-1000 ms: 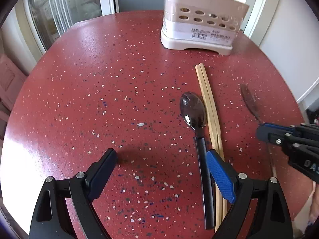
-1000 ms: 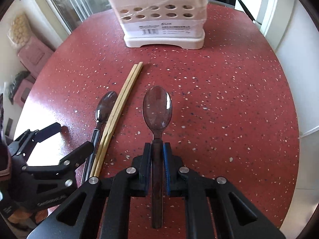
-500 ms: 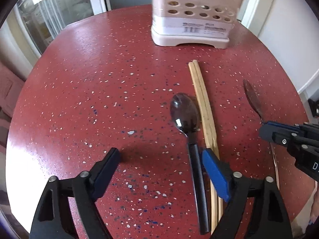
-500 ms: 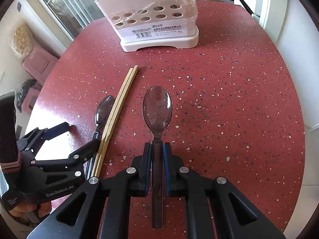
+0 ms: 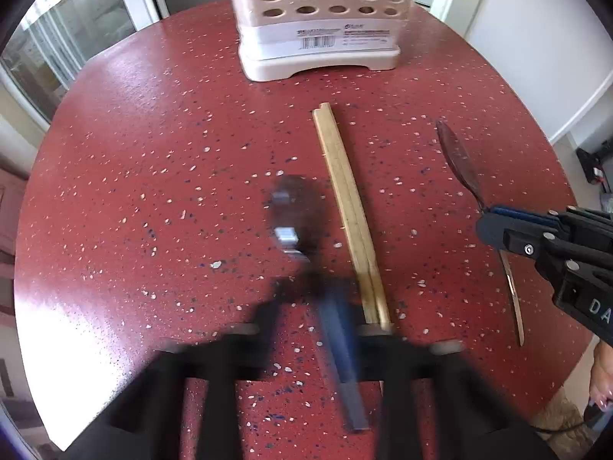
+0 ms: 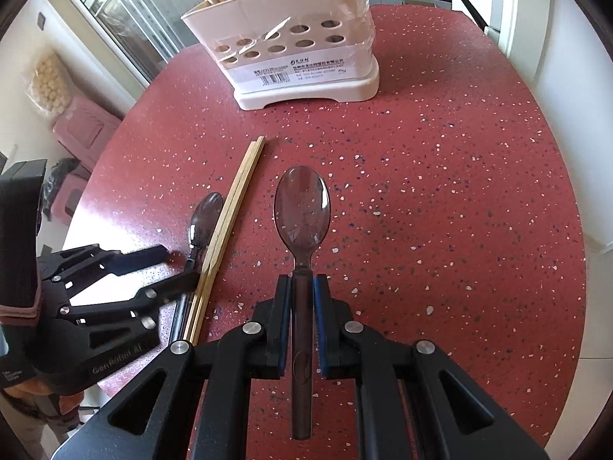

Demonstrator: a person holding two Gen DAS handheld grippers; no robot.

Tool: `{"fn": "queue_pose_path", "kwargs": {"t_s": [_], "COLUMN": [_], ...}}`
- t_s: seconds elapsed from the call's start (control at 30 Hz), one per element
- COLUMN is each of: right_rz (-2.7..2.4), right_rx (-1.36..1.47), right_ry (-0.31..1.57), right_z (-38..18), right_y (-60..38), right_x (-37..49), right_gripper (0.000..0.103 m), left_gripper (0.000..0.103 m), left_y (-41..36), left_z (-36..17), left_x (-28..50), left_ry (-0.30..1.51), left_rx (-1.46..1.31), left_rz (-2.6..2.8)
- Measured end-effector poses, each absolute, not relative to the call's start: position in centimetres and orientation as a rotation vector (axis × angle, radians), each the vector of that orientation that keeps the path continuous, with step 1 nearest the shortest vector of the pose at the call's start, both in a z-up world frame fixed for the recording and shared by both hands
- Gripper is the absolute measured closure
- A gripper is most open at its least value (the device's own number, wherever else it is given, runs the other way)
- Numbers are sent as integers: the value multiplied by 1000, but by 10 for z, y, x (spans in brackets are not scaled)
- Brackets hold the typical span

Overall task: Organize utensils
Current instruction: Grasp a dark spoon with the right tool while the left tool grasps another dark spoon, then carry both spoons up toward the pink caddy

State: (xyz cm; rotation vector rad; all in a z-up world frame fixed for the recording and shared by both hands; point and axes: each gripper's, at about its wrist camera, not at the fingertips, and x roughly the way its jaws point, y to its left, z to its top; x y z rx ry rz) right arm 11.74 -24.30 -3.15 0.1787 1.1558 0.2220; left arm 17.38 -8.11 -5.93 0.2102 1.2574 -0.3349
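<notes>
My right gripper [image 6: 300, 287] is shut on the handle of a brown translucent spoon [image 6: 302, 207], held above the red table; it also shows in the left wrist view [image 5: 458, 161]. My left gripper [image 5: 306, 306] is blurred by motion, its fingers close around the dark handle of a second spoon [image 5: 295, 211] lying on the table. In the right wrist view that spoon [image 6: 205, 216] lies left of a pair of wooden chopsticks [image 6: 233, 211], with the left gripper [image 6: 172, 268] astride its handle. The chopsticks [image 5: 350, 211] lie right of the spoon.
A beige utensil holder [image 6: 295, 42] with round holes stands at the far side of the red speckled table [image 6: 440, 191], with utensils inside. It also shows in the left wrist view [image 5: 320, 30]. Windows and a pink box are beyond the table's left edge.
My left gripper has moved forward and its jaws have narrowed around the dark spoon's handle. My right gripper has kept its hold on the brown spoon and lifted slightly.
</notes>
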Motion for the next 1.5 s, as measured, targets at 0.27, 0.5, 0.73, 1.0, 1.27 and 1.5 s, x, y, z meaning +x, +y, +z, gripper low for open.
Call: {"fn": "queue_pose_path", "kwargs": {"t_s": [0.27,0.5,0.73,1.0,1.27,1.5], "right_rz": [219,229,237,259,272,296], "right_rx": [184,190,210,228,228,226], "right_ry": [1145,1131,1107,1056,999,911], "right_z": [-25,-22,-13,2,25,56], "right_y": [-249,-251,-257,-261,-263,-266], "right_x": [113,112,108,108,117,133], "right_gripper": [91,91,91,91,91,91], "left_gripper": [62,62,62,62,62,62], "left_y": [-75,-75,-74,-72,-67,-66], "left_z": [-58,-42,-15,5,27,52], "left_x": [154,128,118,123,134,158], "left_ry": [1168,1052,944,841,775,721], "left_rx": [174,130,110,67,25,-4], "left_rz": [-310,-296,-306,-298,-305,-318]}}
